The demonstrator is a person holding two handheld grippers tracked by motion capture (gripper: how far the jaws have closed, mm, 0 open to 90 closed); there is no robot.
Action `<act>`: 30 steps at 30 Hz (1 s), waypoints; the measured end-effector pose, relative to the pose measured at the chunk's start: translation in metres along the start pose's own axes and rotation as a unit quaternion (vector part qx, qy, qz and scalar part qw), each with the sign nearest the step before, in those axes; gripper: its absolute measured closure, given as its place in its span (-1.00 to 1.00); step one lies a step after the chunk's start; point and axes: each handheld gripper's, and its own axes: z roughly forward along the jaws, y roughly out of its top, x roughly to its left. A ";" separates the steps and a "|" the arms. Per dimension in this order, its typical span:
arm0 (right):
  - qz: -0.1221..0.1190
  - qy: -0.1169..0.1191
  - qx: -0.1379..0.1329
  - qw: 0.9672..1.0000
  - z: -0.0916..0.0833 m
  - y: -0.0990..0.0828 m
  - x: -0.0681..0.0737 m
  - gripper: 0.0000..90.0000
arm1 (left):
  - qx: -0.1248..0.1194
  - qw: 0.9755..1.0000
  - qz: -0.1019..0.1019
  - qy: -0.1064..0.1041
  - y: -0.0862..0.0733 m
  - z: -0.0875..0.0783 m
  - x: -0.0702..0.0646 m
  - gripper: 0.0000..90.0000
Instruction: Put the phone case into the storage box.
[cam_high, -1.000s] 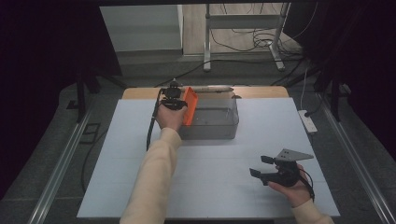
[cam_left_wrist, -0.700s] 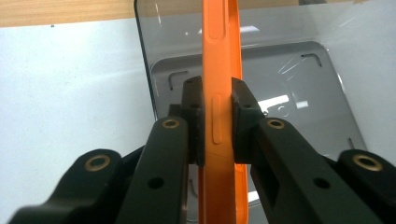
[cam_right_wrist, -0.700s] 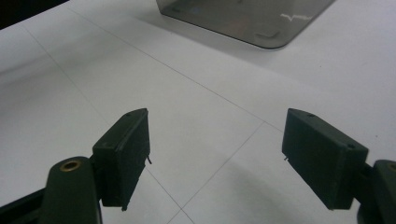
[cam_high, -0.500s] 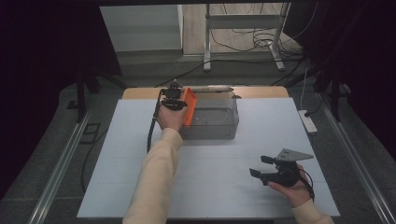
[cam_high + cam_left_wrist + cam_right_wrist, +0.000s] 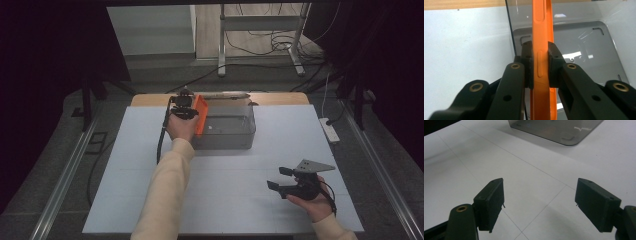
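A clear grey plastic box (image 5: pixel 226 131) stands at the far middle of the white table. An orange lid (image 5: pixel 201 114) is held on edge over the box's left end. My left gripper (image 5: pixel 186 111) is shut on it; in the left gripper view both pads press the orange lid (image 5: pixel 541 67) from either side above the box floor (image 5: pixel 584 57). My right gripper (image 5: pixel 280 178) rests low at the near right of the table, open with nothing between its jaws. The right gripper view has my right gripper (image 5: pixel 539 202) over bare table, with a corner of the box (image 5: pixel 559 130) farther off.
The white table top (image 5: pixel 150 150) spreads around the box. A wooden strip (image 5: pixel 280 98) runs along the far edge. A white power strip (image 5: pixel 330 130) lies at the right edge. Metal frame legs and cables stand on the floor beyond.
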 end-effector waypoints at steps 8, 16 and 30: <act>0.000 0.000 0.000 1.000 0.000 0.000 0.000 -0.48 | -0.001 1.000 0.000 0.001 -0.001 0.001 0.000 0.76; 0.001 0.001 -0.002 1.000 0.000 0.000 0.000 -0.48 | 0.002 1.000 0.000 0.002 -0.002 0.004 0.000 0.76; 0.000 0.001 -0.001 1.000 0.000 0.000 0.000 -0.48 | -0.001 1.000 0.002 0.001 -0.004 0.007 -0.002 0.76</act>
